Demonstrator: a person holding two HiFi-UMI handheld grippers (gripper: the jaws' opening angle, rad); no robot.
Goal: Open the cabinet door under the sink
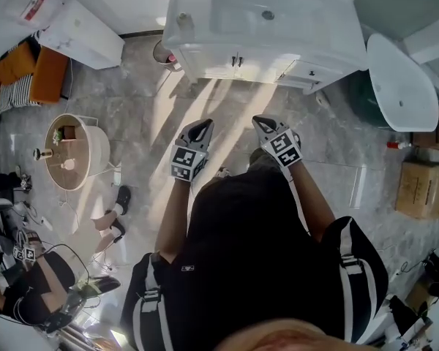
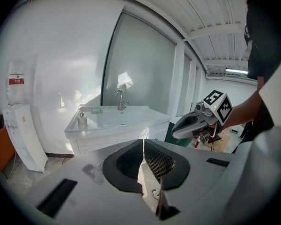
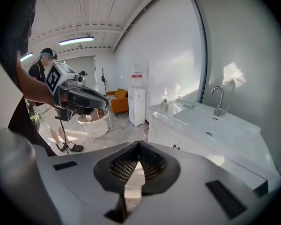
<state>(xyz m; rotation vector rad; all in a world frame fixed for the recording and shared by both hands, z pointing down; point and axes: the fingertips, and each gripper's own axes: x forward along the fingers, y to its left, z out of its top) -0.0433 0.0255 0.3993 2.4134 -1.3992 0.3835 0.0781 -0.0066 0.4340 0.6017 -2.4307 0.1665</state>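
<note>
The white sink cabinet (image 1: 263,35) stands at the far end of the floor, its doors (image 1: 236,61) closed, with small dark handles in the middle. Both grippers are held out in front of the person, well short of the cabinet. My left gripper (image 1: 203,126) is shut with nothing in it; its jaws meet in the left gripper view (image 2: 143,142). My right gripper (image 1: 263,123) is also shut and empty (image 3: 139,144). The right gripper view shows the cabinet doors (image 3: 171,137) closed, below the basin and faucet (image 3: 218,101). A soap bottle (image 2: 82,120) stands on the counter.
A white bathtub (image 1: 399,82) lies right of the cabinet, with cardboard boxes (image 1: 417,189) beyond it. A water dispenser (image 1: 80,31), an orange chair (image 1: 29,72) and a round side table (image 1: 77,152) are at the left. A small bin (image 1: 164,52) sits by the cabinet's left corner.
</note>
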